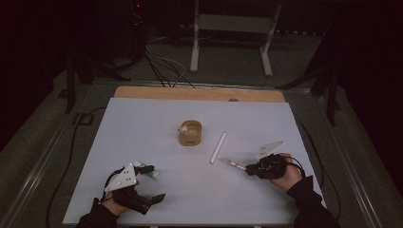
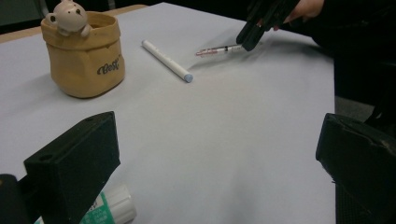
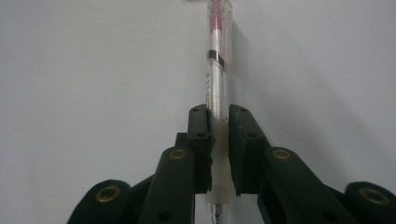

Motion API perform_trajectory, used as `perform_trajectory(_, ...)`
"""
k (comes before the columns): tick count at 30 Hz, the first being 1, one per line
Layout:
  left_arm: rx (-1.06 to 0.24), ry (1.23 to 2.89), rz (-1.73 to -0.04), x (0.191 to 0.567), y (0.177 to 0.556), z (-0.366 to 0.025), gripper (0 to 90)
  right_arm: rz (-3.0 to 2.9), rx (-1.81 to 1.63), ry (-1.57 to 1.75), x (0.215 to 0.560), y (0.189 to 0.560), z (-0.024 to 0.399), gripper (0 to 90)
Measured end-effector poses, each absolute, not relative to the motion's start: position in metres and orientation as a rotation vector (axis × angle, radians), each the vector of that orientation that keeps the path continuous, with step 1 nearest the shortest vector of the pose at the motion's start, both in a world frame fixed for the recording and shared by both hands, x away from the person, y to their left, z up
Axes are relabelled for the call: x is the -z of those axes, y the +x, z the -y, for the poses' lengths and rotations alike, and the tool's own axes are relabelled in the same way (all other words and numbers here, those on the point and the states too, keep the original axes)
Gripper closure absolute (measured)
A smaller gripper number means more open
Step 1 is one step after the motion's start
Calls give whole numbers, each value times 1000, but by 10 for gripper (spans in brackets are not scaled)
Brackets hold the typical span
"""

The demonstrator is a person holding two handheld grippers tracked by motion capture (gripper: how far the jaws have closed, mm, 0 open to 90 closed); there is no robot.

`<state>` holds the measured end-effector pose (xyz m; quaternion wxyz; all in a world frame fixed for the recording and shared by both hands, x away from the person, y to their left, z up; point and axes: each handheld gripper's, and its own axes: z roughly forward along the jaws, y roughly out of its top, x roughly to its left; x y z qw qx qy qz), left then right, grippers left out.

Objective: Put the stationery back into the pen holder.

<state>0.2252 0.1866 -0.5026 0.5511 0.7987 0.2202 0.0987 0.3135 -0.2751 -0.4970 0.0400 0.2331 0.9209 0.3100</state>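
Clear plastic pen: pinched between the pads of the right gripper, barrel running straight out ahead of the jaws, pink ink core inside, dark metal band partway along.
Pen, from above: at the right of the table, free end pointing left toward the white tube, other end in the black jaws.
Pen, from across the table: tip low over the sheet, shadow just beneath it; touching the sheet or not, cannot tell.
Right gripper: clenched on the pen, jaws nearly together with only the barrel between them; held in a hand at the table's right edge.
Left gripper: released, jaws spread wide with bare sheet between them; near the front left corner.
Glue stick: white and green, lying just beside the left gripper's left-hand jaw.
White tube: lying flat near the middle, blue-grey end cap, close to the pen tip but apart from it.
Tan pot: upright behind the tube, small bear figure on its rim.
Table: pale sheet over a wooden board.
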Motion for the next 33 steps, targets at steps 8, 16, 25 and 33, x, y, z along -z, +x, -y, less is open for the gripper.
perform_trajectory(8, -225, 1940, -487, 492, 227, -174, 0, -2838, -967, 682, 486, 316, 265, 797)
perform_trajectory(16, -217, 1973, -445, 482, 229, -164, 0, -2855, -992, 648, 475, 319, 250, 797)
perform_trajectory(25, -272, 2002, -405, 470, 233, -152, 1, -2893, -1014, 591, 471, 321, 227, 797)
perform_trajectory(33, -316, 2027, -366, 462, 238, -140, 1, -2944, -1016, 531, 473, 324, 200, 797)
